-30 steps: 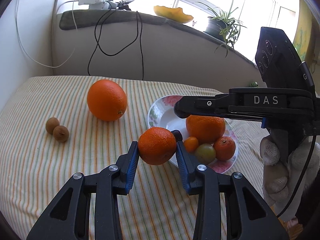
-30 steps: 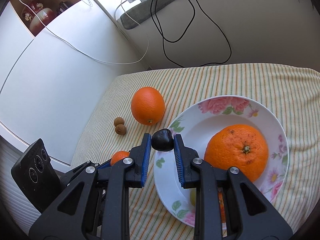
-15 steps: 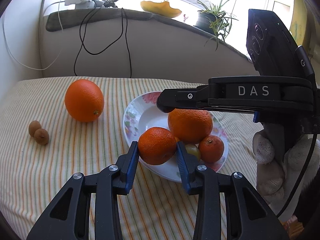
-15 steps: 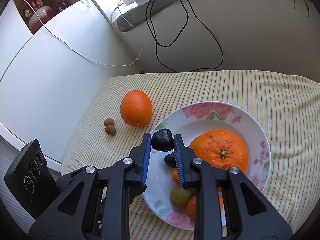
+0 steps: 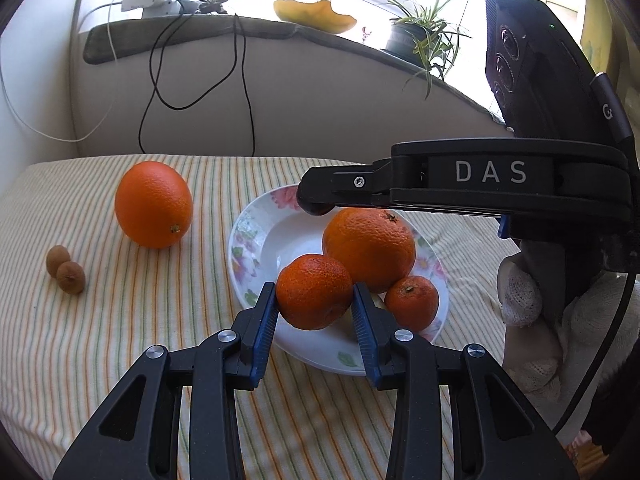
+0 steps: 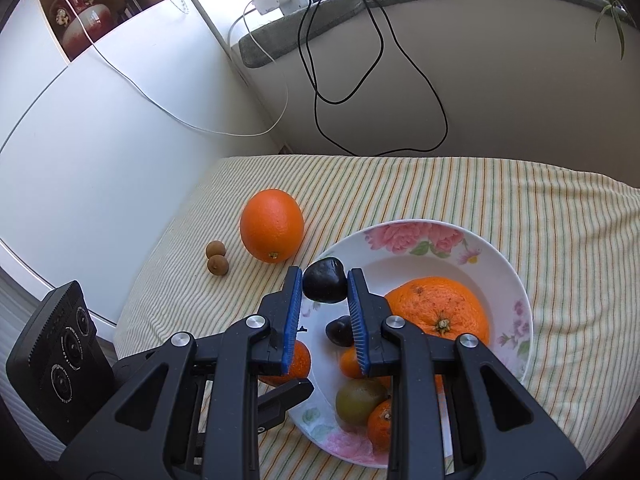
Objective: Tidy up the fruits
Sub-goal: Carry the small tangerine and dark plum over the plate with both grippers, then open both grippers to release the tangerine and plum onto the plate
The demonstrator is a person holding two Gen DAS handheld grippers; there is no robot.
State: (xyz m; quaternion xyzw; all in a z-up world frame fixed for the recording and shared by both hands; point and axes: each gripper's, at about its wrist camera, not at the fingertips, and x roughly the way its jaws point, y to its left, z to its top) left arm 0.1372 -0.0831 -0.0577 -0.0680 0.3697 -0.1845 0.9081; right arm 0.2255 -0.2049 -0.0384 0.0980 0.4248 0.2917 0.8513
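My left gripper (image 5: 315, 302) is shut on a mandarin (image 5: 314, 291) and holds it over the near rim of the floral plate (image 5: 256, 236). My right gripper (image 6: 324, 286) is shut on a dark plum (image 6: 324, 285) above the plate's left side (image 6: 516, 276). On the plate lie a big orange (image 6: 438, 310), a small mandarin (image 5: 412, 302), a green fruit (image 6: 360, 400) and another dark fruit (image 6: 338, 330). A large orange (image 5: 153, 204) and two small brown fruits (image 5: 66, 270) lie on the striped cloth to the left.
The striped cloth (image 5: 120, 340) covers the table up to a wall with hanging black cables (image 5: 244, 92). A sill above holds a potted plant (image 5: 416, 36). A white cabinet (image 6: 100, 140) stands left of the table. The right gripper's body (image 5: 500, 180) crosses above the plate.
My left gripper has carried the mandarin right, over the plate's near rim. My right gripper has moved with the plum over the plate's left side. Both have stayed shut.
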